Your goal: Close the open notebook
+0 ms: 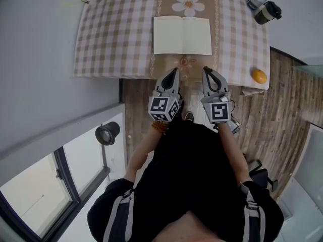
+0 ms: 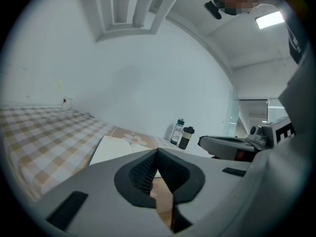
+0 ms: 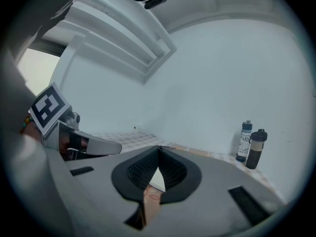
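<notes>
The open notebook point(image 1: 182, 35) lies flat with blank cream pages on the checked tablecloth point(image 1: 113, 34), near the table's near edge. Its left page point(image 2: 116, 149) shows past the jaws in the left gripper view. My left gripper point(image 1: 175, 70) is shut with nothing in it and hovers at the table's near edge, just short of the notebook's left half. My right gripper point(image 1: 205, 69) is also shut and empty, beside the left one, just short of the right page. In each gripper view the jaw tips meet: left gripper point(image 2: 157, 151), right gripper point(image 3: 158, 148).
Two bottles point(image 1: 264, 3) stand at the table's far right corner, also seen as bottles point(image 2: 182, 134) and bottles point(image 3: 251, 144). An orange point(image 1: 259, 76) sits at the near right edge. A small glass point(image 2: 67, 101) is at the far left. Wooden floor point(image 1: 272, 115) lies below the table.
</notes>
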The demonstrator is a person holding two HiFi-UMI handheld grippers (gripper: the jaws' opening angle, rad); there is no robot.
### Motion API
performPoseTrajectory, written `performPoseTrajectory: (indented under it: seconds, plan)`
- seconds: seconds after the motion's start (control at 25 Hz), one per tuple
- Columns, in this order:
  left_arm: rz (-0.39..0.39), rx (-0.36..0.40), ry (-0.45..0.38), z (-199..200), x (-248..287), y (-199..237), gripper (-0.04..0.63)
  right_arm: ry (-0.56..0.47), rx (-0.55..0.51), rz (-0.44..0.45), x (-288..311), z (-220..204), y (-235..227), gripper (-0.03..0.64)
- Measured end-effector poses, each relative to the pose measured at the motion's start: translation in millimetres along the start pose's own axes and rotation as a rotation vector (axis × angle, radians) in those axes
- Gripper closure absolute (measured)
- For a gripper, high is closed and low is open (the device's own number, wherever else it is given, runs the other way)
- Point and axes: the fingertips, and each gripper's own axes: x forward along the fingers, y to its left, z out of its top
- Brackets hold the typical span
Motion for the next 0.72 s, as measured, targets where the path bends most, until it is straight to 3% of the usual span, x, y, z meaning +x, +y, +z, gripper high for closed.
performPoseTrajectory:
  seconds: [0.24,0.36,0.56,0.72]
  plan:
    - [-0.001,-0.035,0.12,-19.1,23.1,44.0,0.588,0.038,-0.035,0.004,40.7,-2.5,-2.4,0.611]
    - [0.008,-0.015,0.175,-37.9,2.8,57.8,0.588,0.052,-0.038,0.005,34.7,-10.8,14.6,0.611]
    - [0.003,0.146,0.197,-62.8,-35.4,90.0,0.588,0.062,-0.124,0.02,29.5,-31.5,55.0,0.611]
    - [-0.074,0.283,0.171,-56.3,0.8,111.9,0.537,0.107,-0.293,-0.001,68.3,-37.4,41.9,0.611]
